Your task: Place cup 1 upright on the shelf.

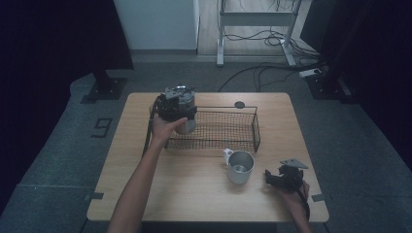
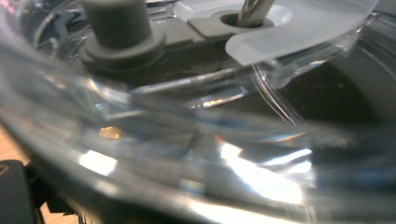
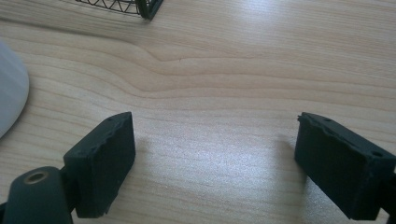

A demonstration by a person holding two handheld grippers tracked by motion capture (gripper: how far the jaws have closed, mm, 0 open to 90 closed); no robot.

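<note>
Clear glass jar (image 2: 196, 154) pressed close to the lens, grey lid knob (image 2: 119, 28), translucent tab (image 2: 299, 32), wood corner (image 2: 9, 144)

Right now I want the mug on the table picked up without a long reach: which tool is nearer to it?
Right. The right tool sits on the table just right of the mug, jaws open. The left tool is farther back at the basket.

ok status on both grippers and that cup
Left gripper shut on clear lidded cup over wire basket. Right gripper open, empty. Metal mug beside basket.
</note>
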